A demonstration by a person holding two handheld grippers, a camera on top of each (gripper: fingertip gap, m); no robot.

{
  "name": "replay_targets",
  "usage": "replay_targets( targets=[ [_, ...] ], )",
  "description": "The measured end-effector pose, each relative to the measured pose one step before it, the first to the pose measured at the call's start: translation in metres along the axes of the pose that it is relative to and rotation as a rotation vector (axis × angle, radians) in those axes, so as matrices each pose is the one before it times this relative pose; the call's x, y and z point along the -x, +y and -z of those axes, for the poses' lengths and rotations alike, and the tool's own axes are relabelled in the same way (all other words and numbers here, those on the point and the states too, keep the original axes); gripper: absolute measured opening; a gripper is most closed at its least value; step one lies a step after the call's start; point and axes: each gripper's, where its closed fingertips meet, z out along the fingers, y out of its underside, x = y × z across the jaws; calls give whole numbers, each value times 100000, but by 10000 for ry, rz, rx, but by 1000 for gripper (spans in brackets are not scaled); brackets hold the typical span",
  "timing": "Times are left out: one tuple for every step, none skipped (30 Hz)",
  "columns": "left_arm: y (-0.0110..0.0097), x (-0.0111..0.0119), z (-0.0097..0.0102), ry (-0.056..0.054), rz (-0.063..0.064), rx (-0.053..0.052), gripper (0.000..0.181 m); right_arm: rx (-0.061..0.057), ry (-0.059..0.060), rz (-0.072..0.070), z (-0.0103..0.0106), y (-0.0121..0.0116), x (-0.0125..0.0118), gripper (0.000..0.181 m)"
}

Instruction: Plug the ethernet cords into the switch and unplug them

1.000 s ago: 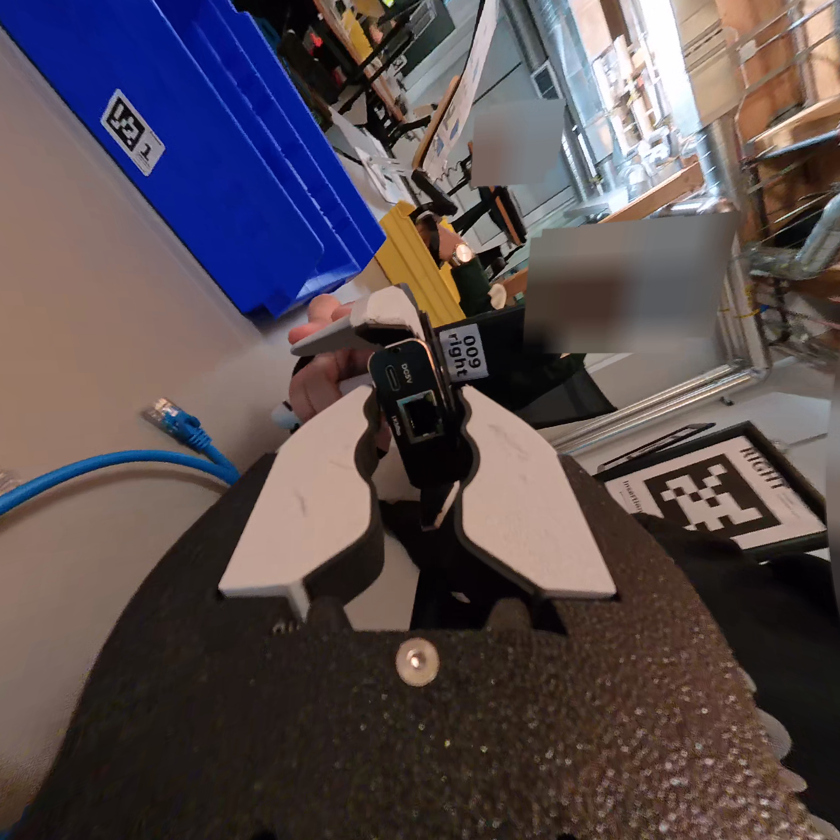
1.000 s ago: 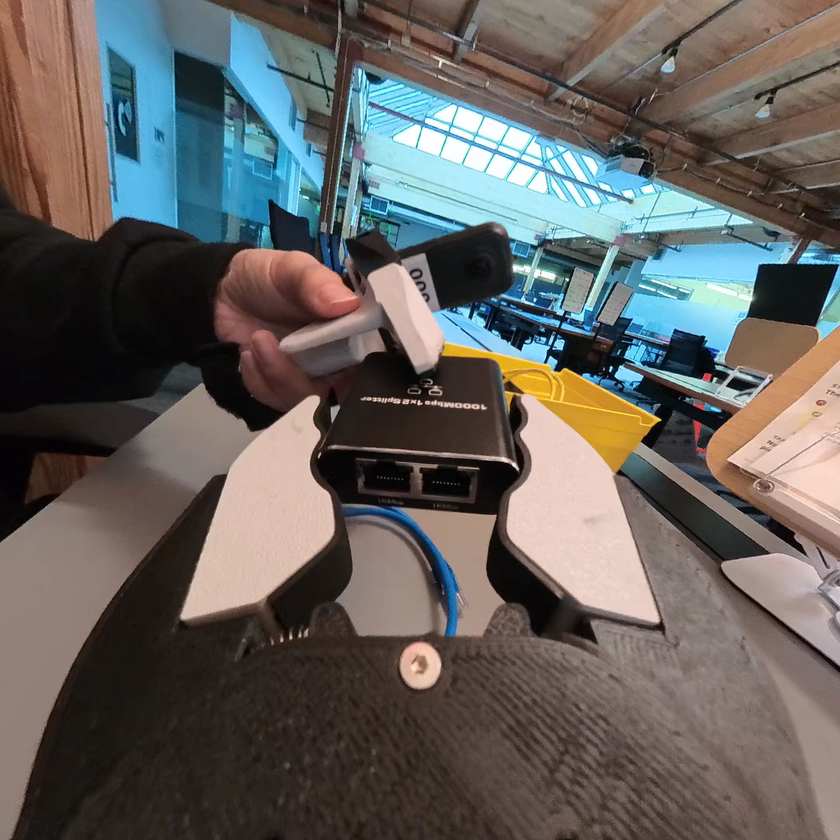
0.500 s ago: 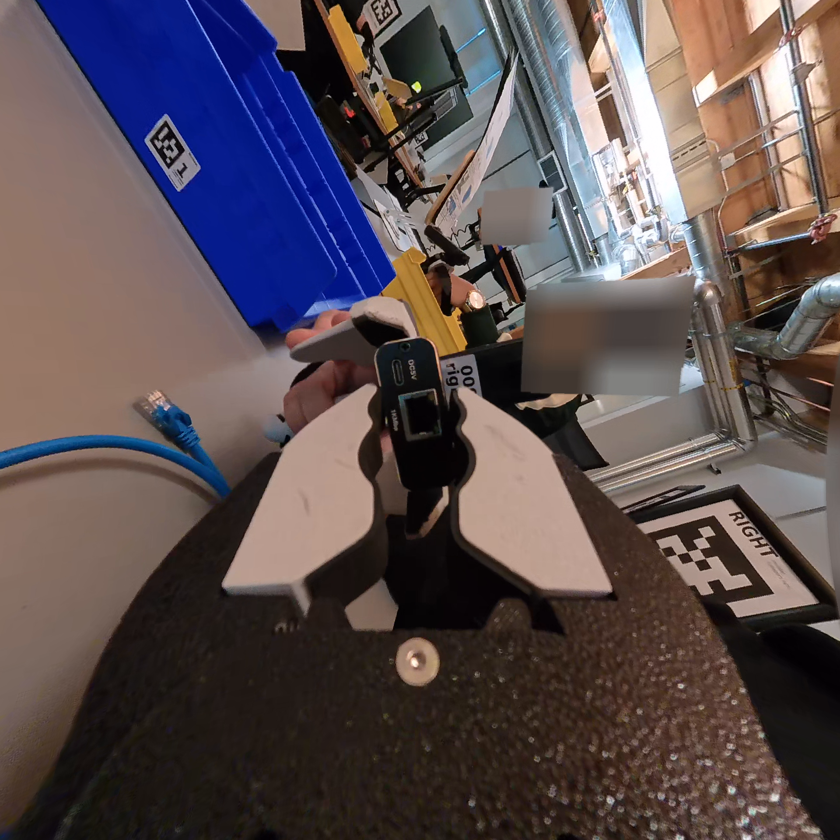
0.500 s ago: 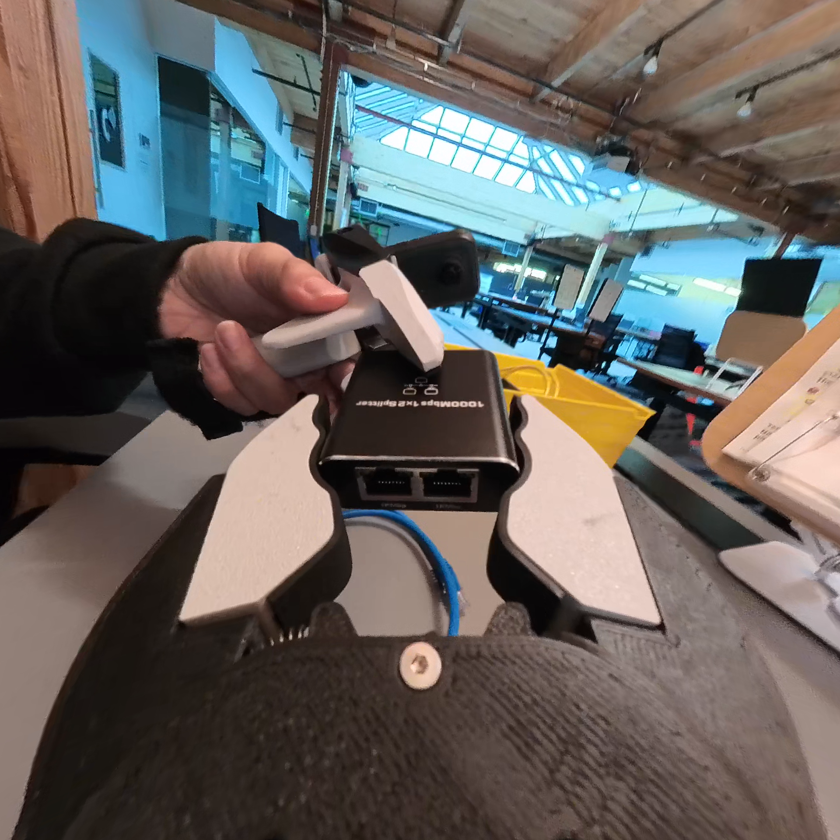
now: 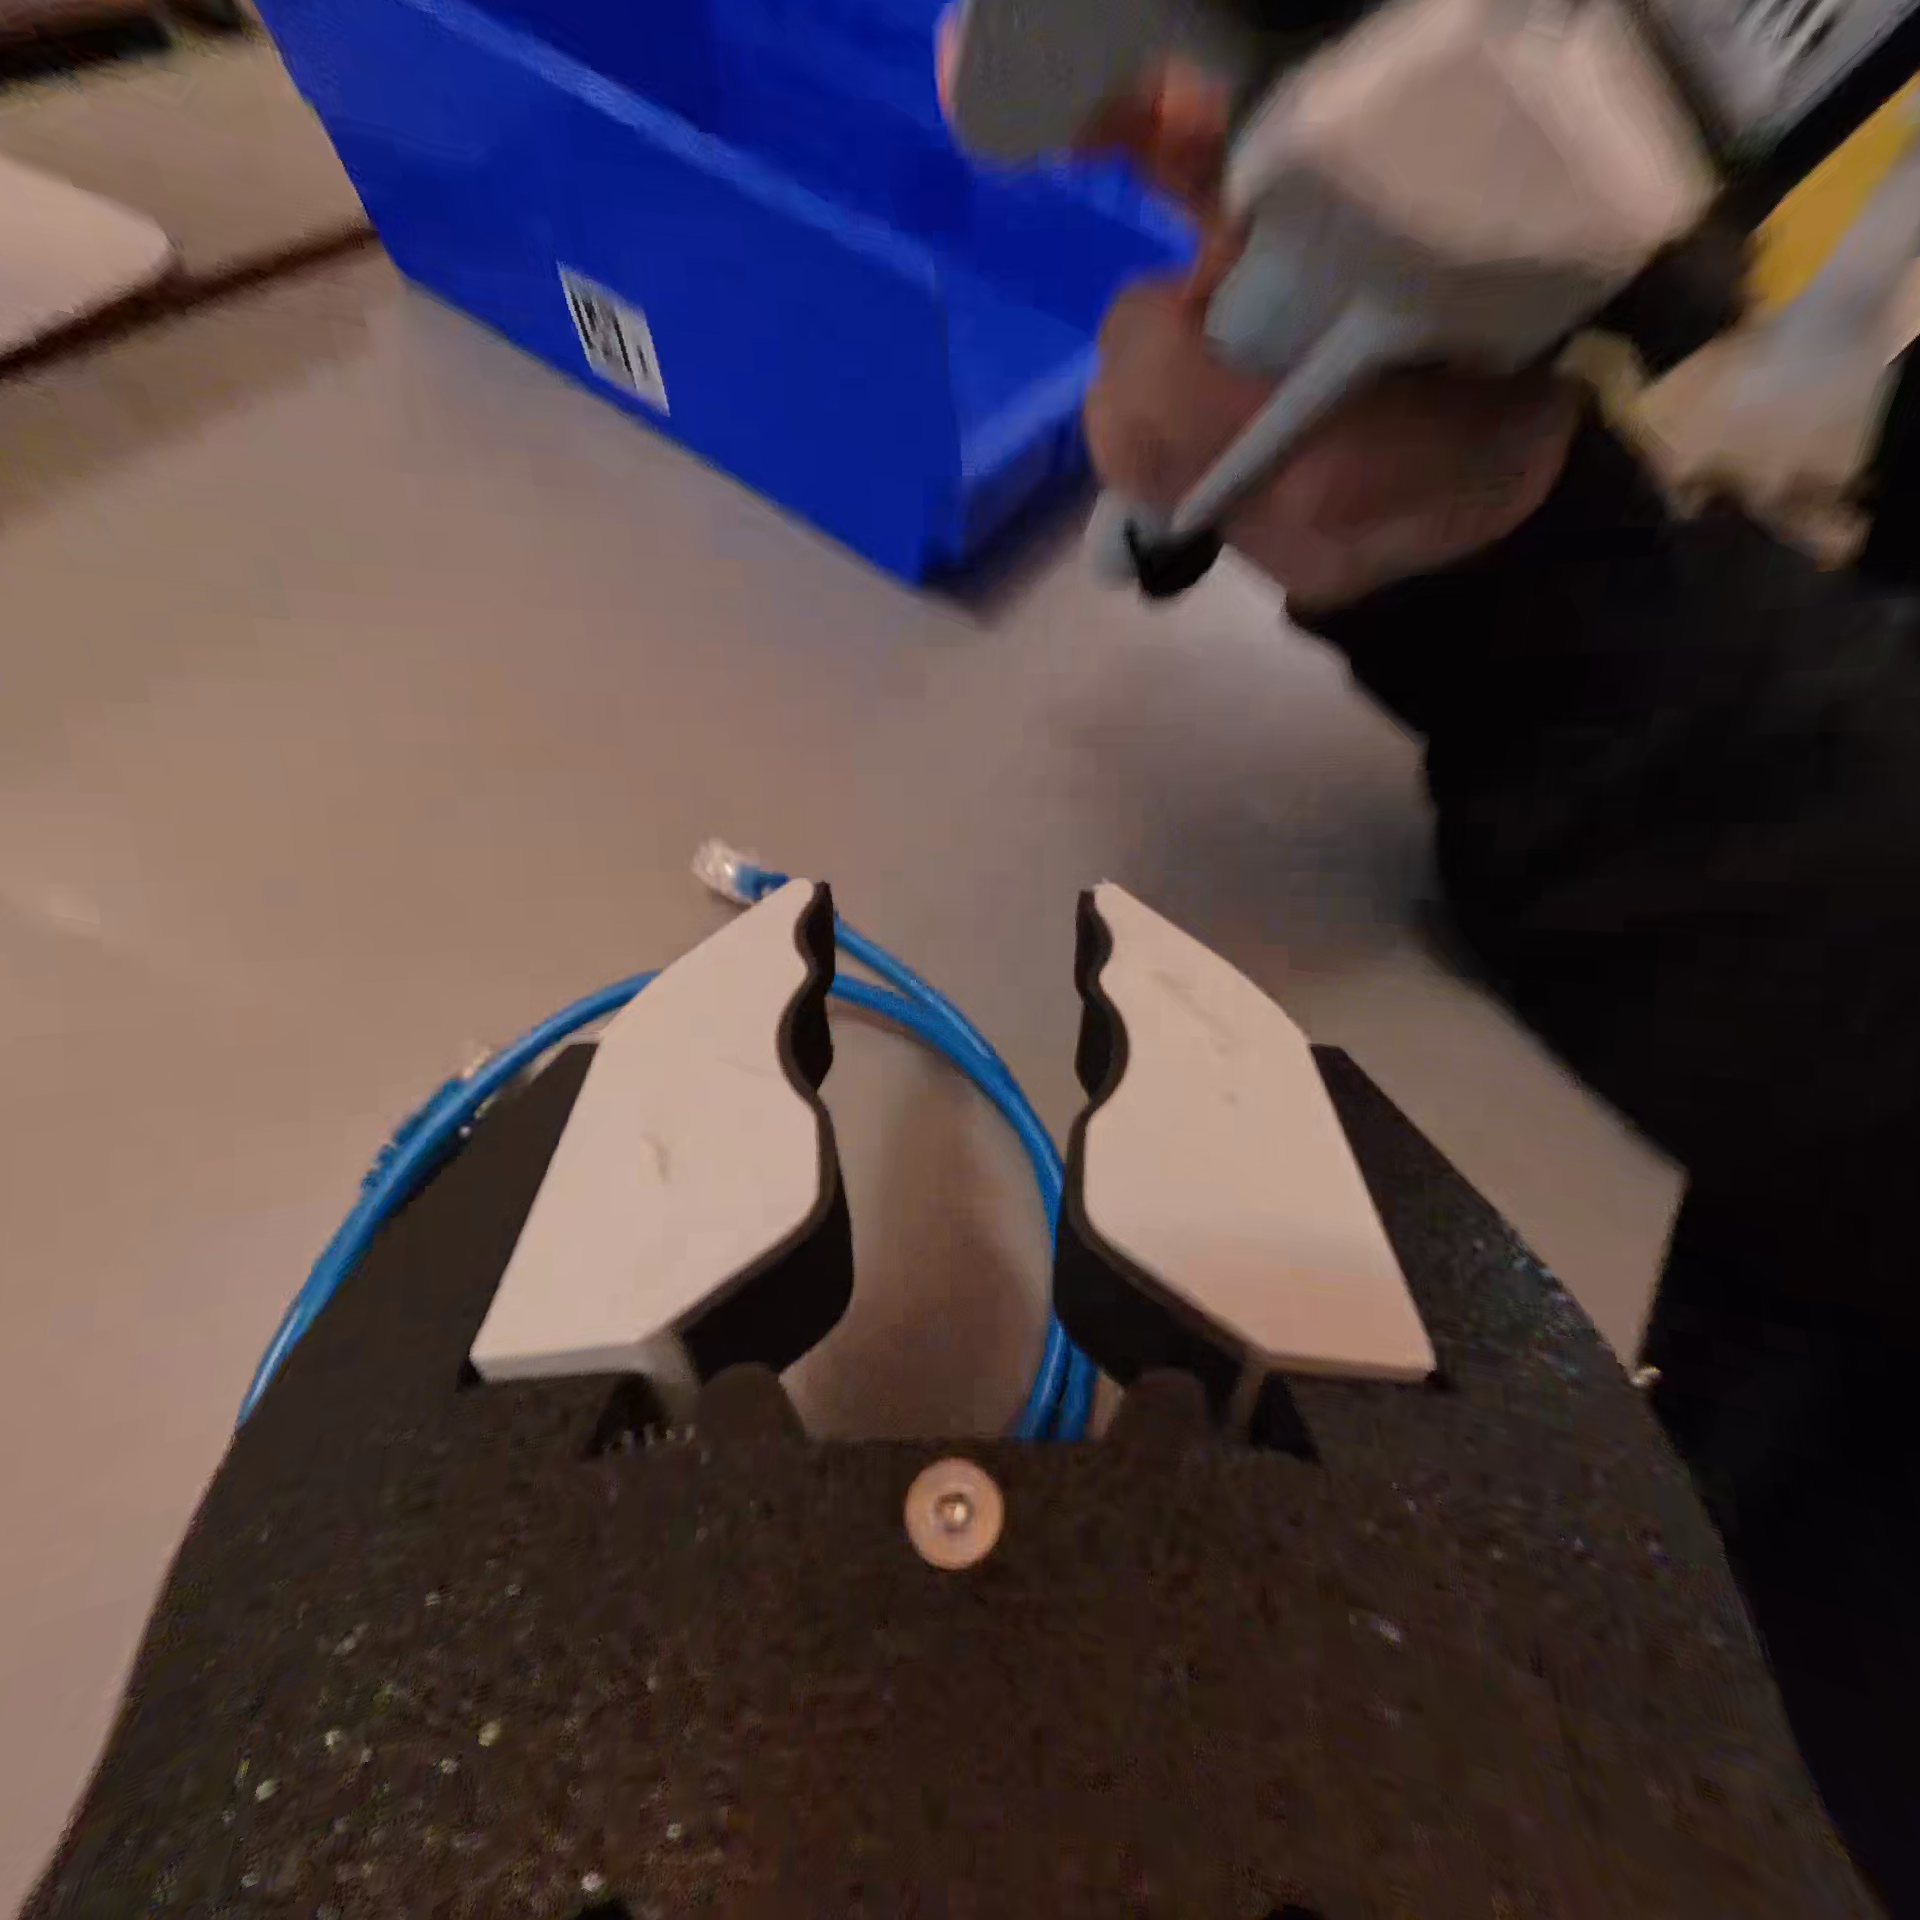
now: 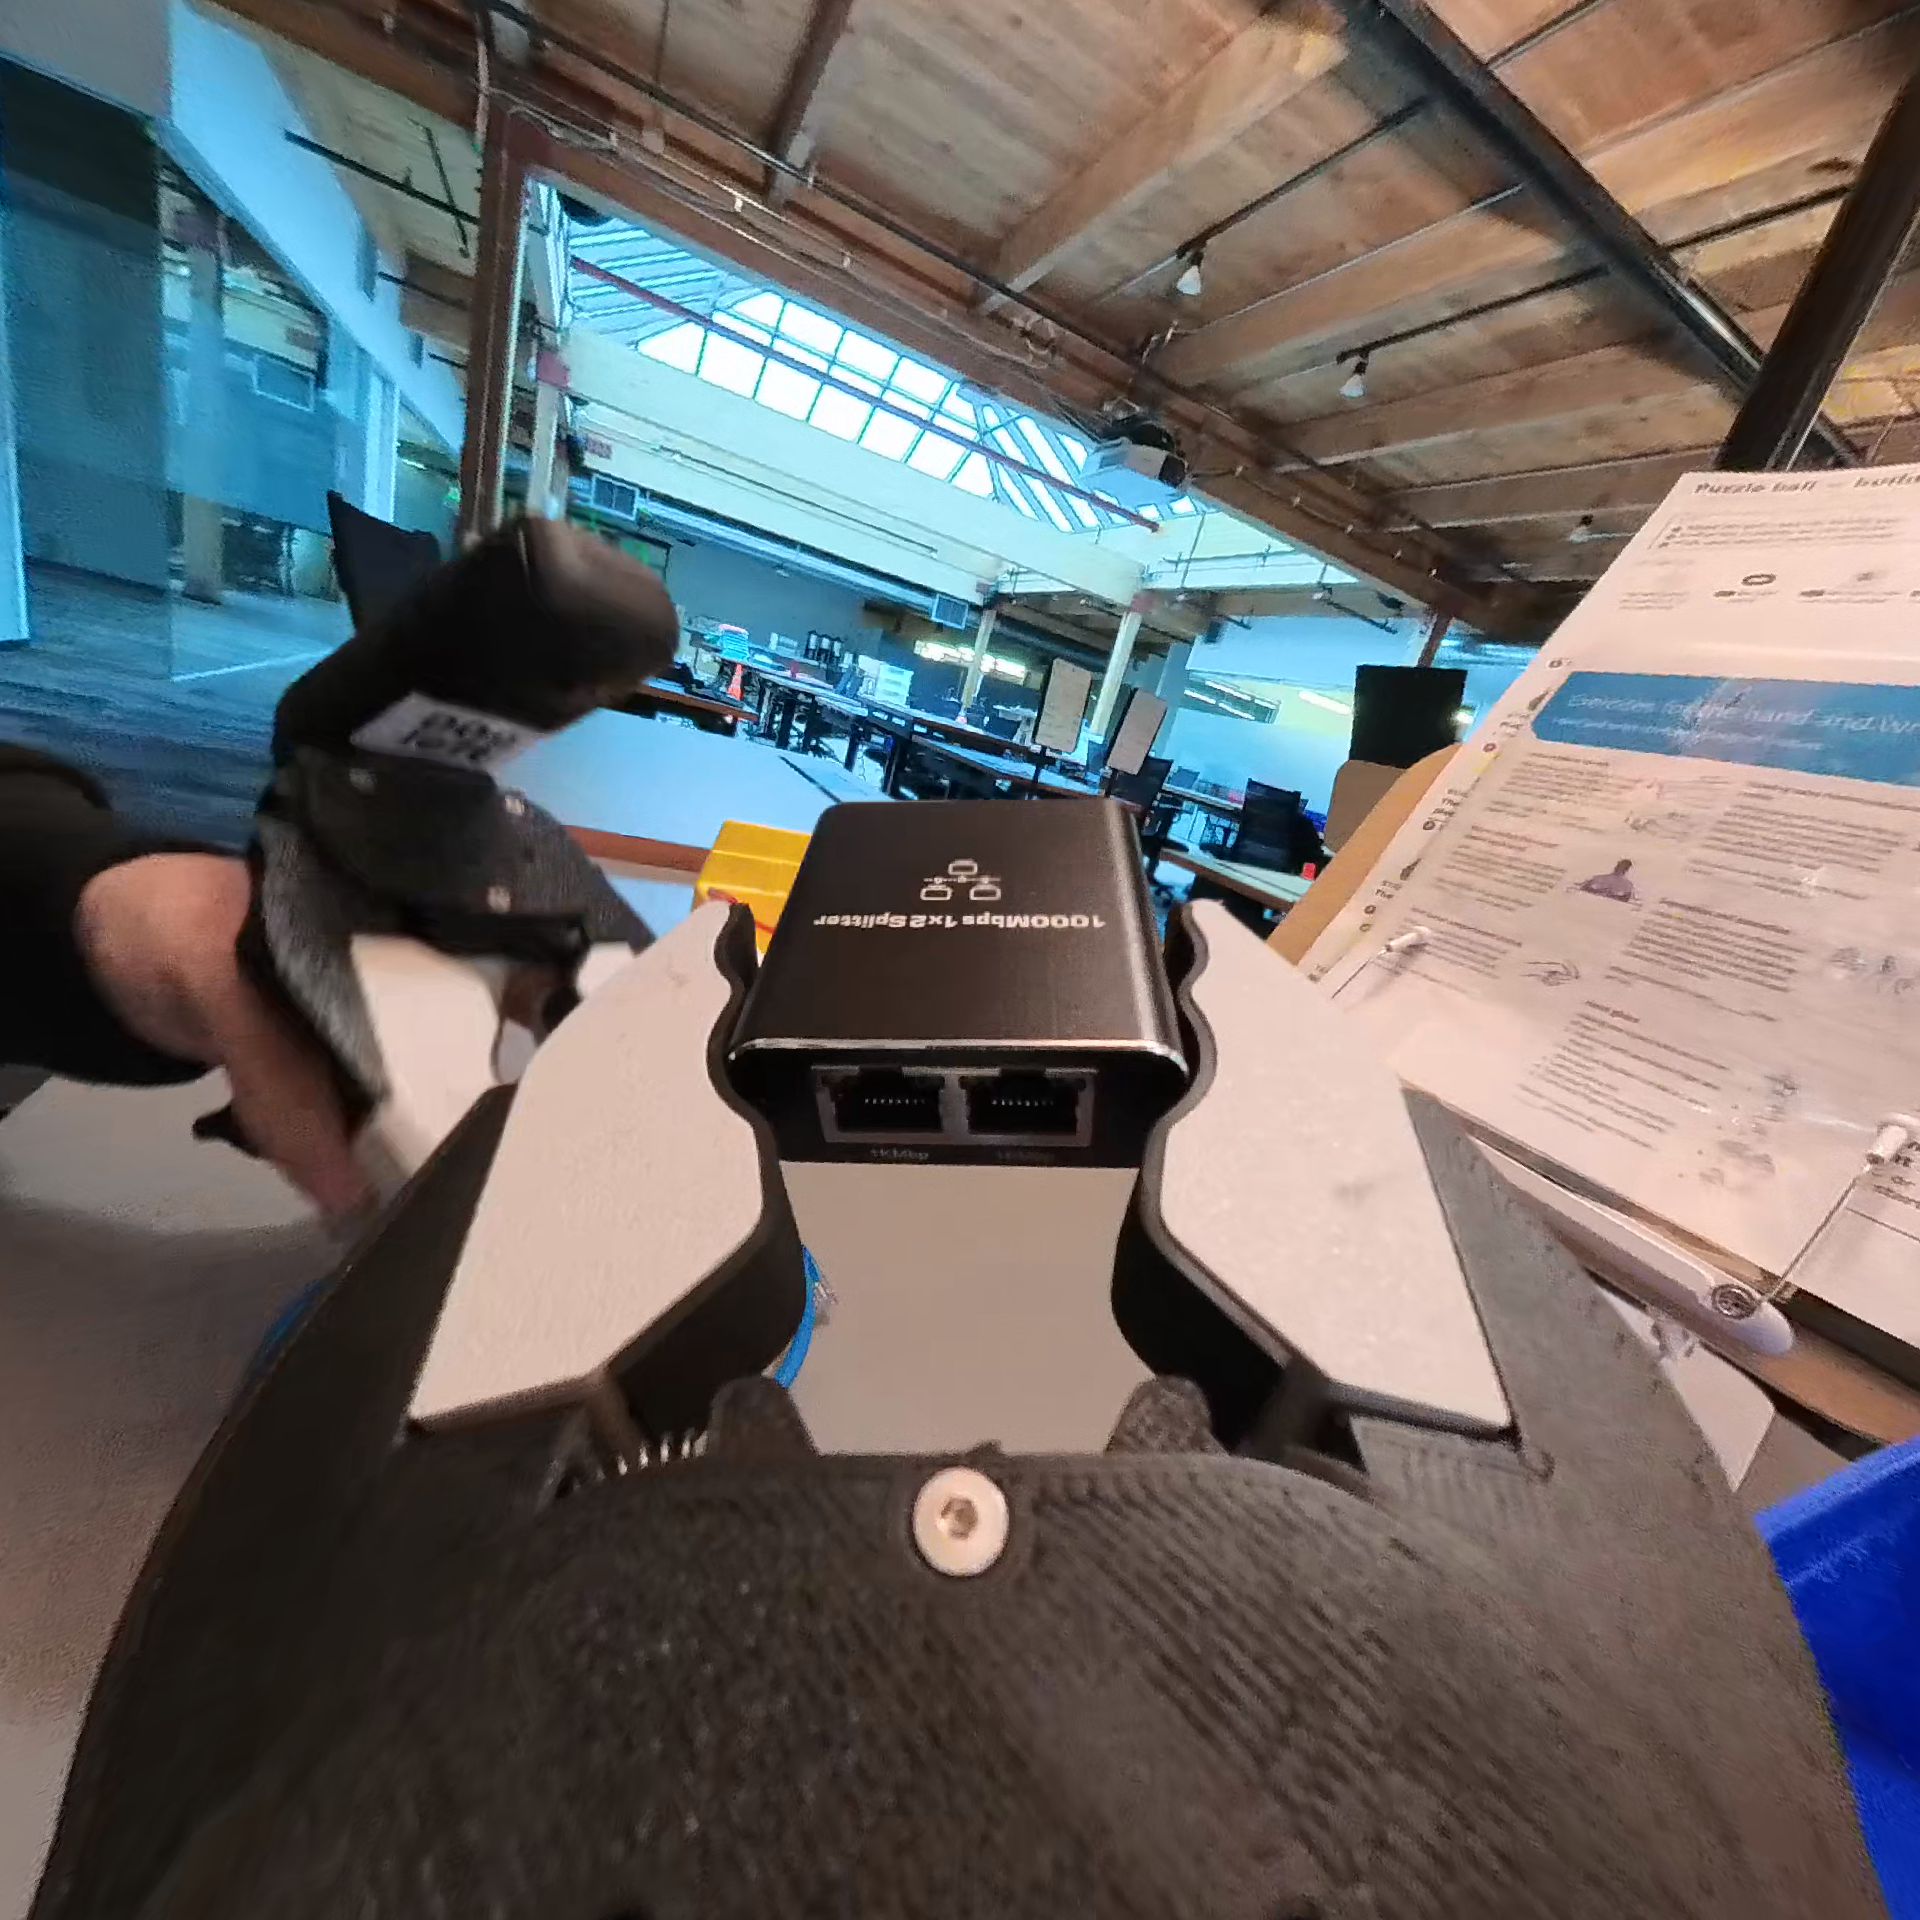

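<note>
My right gripper (image 6: 958, 920) is shut on the black switch (image 6: 961, 997), held above the table with its two empty ports facing the camera. My left gripper (image 5: 954, 904) is open and empty, low over the grey table. A blue ethernet cord (image 5: 997, 1081) lies looped on the table beneath and between its fingers, and one clear plug (image 5: 727, 868) lies just past the left fingertip. A second plug (image 5: 468, 1065) lies to the left. In the right wrist view the left gripper (image 6: 447, 883) shows blurred at the left, held by a hand. A bit of the cord (image 6: 816, 1299) shows below the switch.
A blue bin (image 5: 790, 260) stands on the table ahead of the left gripper, and its corner (image 6: 1849, 1621) shows by the right gripper. A clipboard with a printed sheet (image 6: 1662, 935) leans at the right. A yellow bin (image 6: 748, 852) sits behind. A dark sleeve (image 5: 1662, 935) fills the right.
My left gripper has let go of the switch, opened, and swung down over the blue cord on the table. My right gripper still holds the switch and has turned slightly right.
</note>
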Motion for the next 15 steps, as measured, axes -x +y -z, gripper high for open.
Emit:
replay_targets(
  targets=[
    [775,-108,-1181,-339,-374,592,44,-123,40,-4,57,-128,-8,76],
    [544,39,-1141,-337,-421,474,43,-151,-82,-127,-27,-80,111,76],
    [677,394,-1052,-443,-346,578,42,-137,-109,-168,-42,-9,120,76],
    [808,620,-935,-478,-180,680,42,-112,39,-114,-25,57,-76,76],
    [702,353,-792,-217,-36,536,41,-21,-10,-92,7,167,-37,76],
    [485,-83,-593,140,105,305,40,70,-57,-53,30,231,9,76],
    [263,-268,-365,308,145,100,37,117,144,27,75,295,-298,76],
    [197,-356,-137,398,36,33,32,8,-82,-53,59,144,1,76],
    [188,-374,95,426,-115,-20,27,-124,-4,-135,33,-65,-78,76],
    [285,-147,235,311,-185,13,24,-138,-12,-65,43,-123,-27,76],
    [431,-64,357,303,-229,76,23,4,-199,-26,37,14,233,76],
    [555,-217,445,425,-346,95,22,37,-131,17,25,71,160,76],
    [705,-370,528,476,-521,101,21,-6,-121,-22,42,39,138,76],
    [849,-411,607,422,-626,140,20,-17,-216,-75,71,56,240,76],
    [923,-399,635,327,-658,185,19,-25,-124,-39,119,64,81,76]
  ],
)
